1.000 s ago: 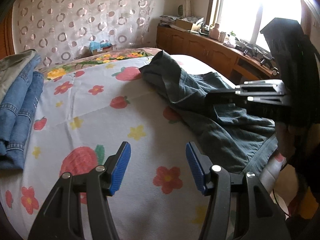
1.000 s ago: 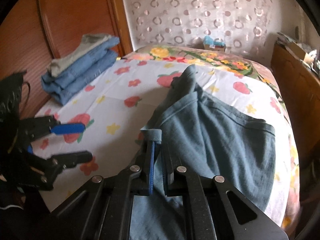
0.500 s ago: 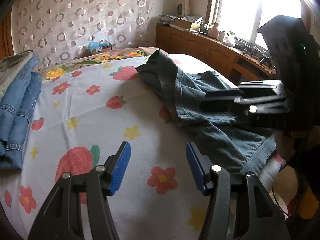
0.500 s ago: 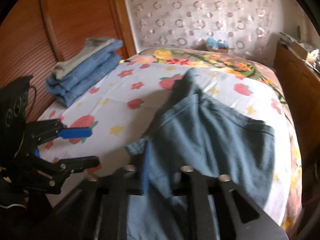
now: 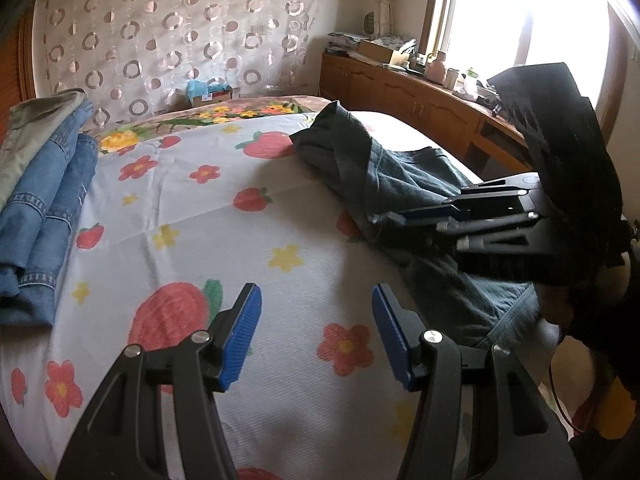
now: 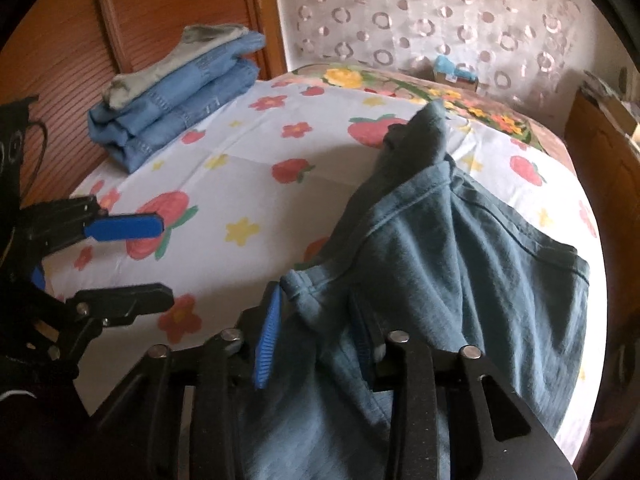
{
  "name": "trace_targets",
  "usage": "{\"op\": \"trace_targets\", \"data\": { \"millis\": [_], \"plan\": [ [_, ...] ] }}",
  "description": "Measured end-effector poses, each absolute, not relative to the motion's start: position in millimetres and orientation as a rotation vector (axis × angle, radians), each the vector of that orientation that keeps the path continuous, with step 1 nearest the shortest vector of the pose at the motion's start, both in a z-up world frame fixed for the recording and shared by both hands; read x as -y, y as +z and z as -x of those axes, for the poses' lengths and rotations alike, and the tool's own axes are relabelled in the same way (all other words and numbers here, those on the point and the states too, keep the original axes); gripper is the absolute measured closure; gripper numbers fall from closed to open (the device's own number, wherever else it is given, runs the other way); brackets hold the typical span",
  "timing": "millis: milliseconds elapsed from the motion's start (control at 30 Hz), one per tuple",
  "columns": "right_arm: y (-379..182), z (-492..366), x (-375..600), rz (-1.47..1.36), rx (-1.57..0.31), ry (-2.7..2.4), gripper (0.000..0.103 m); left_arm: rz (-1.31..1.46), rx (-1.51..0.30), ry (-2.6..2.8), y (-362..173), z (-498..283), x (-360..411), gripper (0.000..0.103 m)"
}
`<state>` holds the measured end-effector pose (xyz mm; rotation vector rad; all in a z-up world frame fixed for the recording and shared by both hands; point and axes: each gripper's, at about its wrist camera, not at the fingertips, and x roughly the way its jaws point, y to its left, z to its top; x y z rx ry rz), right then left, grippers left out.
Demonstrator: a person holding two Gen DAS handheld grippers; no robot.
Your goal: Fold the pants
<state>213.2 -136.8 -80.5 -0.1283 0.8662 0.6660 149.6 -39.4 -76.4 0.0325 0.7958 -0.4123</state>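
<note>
Across bed, pants [image 6: 460, 264] lengthwise toward headboard

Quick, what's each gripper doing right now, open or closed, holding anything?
Left gripper: open, holding nothing, above the bedsheet.
Right gripper: open, dark pants fabric lying between its jaws.

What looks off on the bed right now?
Only the dark teal pants: bunched and creased on the floral bedsheet, one end spilling over the edge by the right gripper. The folded blue jeans stack looks neat.
</note>
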Motion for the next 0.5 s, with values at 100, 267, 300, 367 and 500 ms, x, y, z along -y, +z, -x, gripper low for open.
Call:
{"op": "trace_targets", "data": {
  "millis": [100,267,300,367,500],
  "plan": [
    [-76.8,-214.3,144.9,0.095,-0.856,0.652,0.097,-0.033,-0.8,-0.419,-76.4,-148.2,40.7,0.046],
    [-65.8,-216.4,161.8,0.025,-0.812,0.611,0.1,-0.041,-0.808,-0.431,-78.4,-147.8,48.0,0.046],
    [-61.6,-217.5,167.2,0.011,-0.798,0.597,0.1,-0.041,-0.809,-0.435,-78.5,-147.8,49.5,0.046],
    [-55.7,-218.6,173.8,0.005,-0.778,0.578,0.1,-0.043,-0.812,-0.444,-78.7,-148.4,52.5,0.046],
    [-44.7,-224.8,195.3,-0.009,-0.753,0.533,0.101,-0.049,-0.816,-0.455,-79.0,-148.7,59.8,0.046]
  ]
}}
